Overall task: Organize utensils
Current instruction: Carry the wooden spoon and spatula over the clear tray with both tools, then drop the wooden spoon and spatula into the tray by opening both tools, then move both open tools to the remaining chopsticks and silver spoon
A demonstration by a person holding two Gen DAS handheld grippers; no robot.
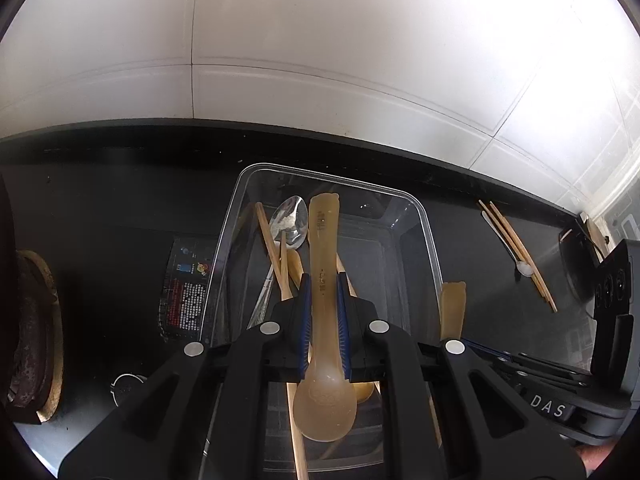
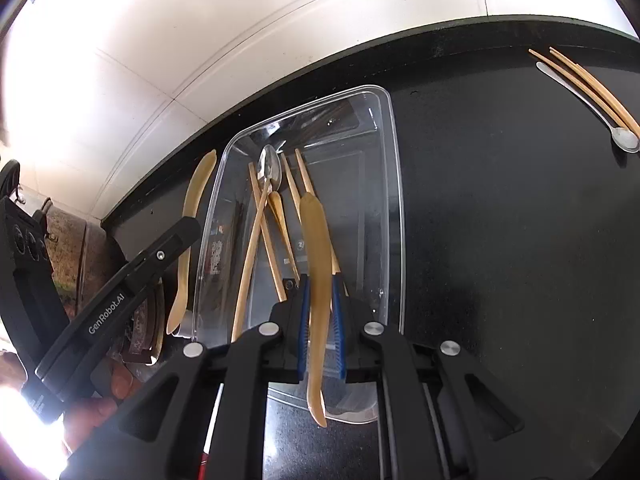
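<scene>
- Left gripper (image 1: 324, 300) is clamping a translucent amber plastic spoon (image 1: 325, 320) by mid-handle, jaws closed on it. Handle end is pointing to 12 o'clock, bowl hanging back toward the camera. It's hovering over the clear rectangular plastic container (image 1: 430, 236), prob. so the spoon can drop lengthwise w/ the rest.
- Right gripper (image 2: 320, 304) is gripping a second amber plastic spoon (image 2: 318, 264), seen edge-on, jaws closed on its handle. Also above the container (image 2: 394, 200), lined up w/ its long axis.
- Already lying inside: a shiny metal spoon (image 1: 289, 222), wooden chopsticks (image 2: 250, 248) and another amber spoon, all running 6-to-12 o'clock. Keeping them parallel looks like the point.
- Still out on the black worktop (image 2: 500, 240): a chopstick pair (image 2: 592, 88) beside a small metal spoon (image 2: 624, 138), at 2 o'clock, well apart from the container.
- Judgement: both spoons are ready for release; the leftover set at 2 o'clock comes after.
</scene>
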